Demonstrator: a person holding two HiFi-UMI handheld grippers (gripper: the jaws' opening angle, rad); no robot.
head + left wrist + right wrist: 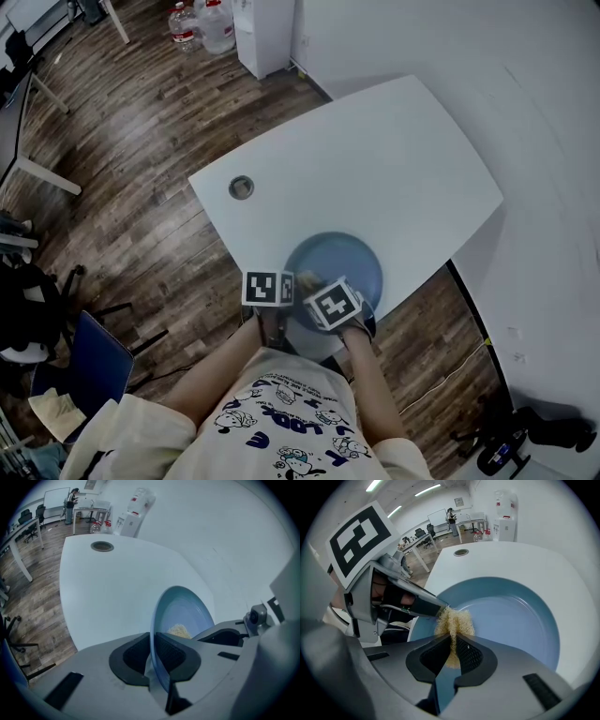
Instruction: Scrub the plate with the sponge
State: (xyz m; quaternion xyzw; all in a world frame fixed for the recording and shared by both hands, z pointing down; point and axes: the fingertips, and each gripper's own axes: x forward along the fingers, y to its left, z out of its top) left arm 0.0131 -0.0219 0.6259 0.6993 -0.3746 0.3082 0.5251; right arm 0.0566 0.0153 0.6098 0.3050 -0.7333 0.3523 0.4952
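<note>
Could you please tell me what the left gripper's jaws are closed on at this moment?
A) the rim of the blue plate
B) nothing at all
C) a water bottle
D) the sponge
A: in the left gripper view, the left gripper has its jaws clamped on the rim of the blue plate, while the sponge sits pinched in the right gripper.

No legible text or numbers anywhere; shirt lettering (281, 427) too blurred.
</note>
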